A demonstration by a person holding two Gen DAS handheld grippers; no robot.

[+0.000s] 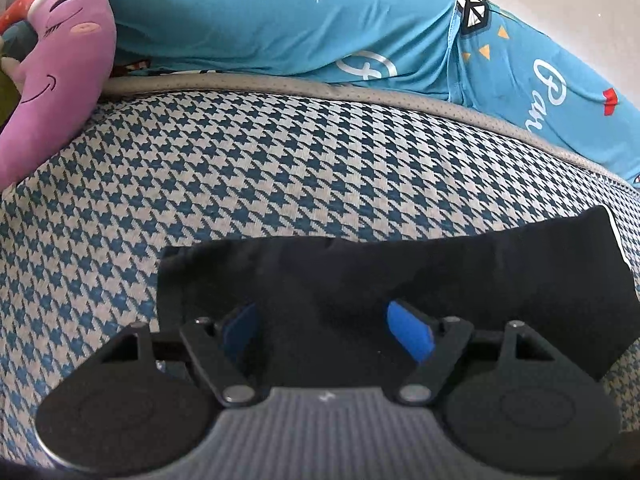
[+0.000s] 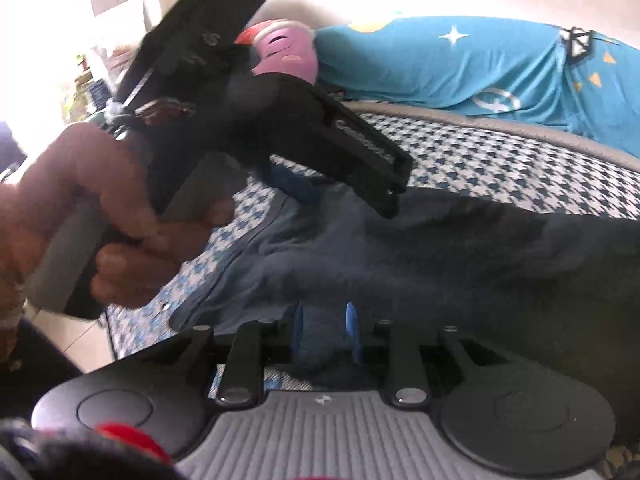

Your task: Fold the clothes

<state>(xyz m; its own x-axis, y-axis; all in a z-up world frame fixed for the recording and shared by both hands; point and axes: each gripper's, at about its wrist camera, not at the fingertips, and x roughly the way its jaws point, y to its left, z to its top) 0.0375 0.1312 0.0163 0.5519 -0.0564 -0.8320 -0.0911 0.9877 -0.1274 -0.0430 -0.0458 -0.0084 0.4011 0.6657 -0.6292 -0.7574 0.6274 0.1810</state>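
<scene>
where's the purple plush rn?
Left wrist view, far left: purple plush lies on the houndstooth bed cover, touching the blue pillow.

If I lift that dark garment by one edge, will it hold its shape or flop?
Likely floppy: the dark garment already creases and sags across the bed. Probably light, since it bunches easily in the right tool.

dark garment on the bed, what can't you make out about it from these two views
- Left wrist view: the dark garment is cut off below by the left gripper, so its type is unclear.
- Right wrist view: the right gripper hides its near edge.
- Right wrist view: the left hand is motion-blurred.
</scene>
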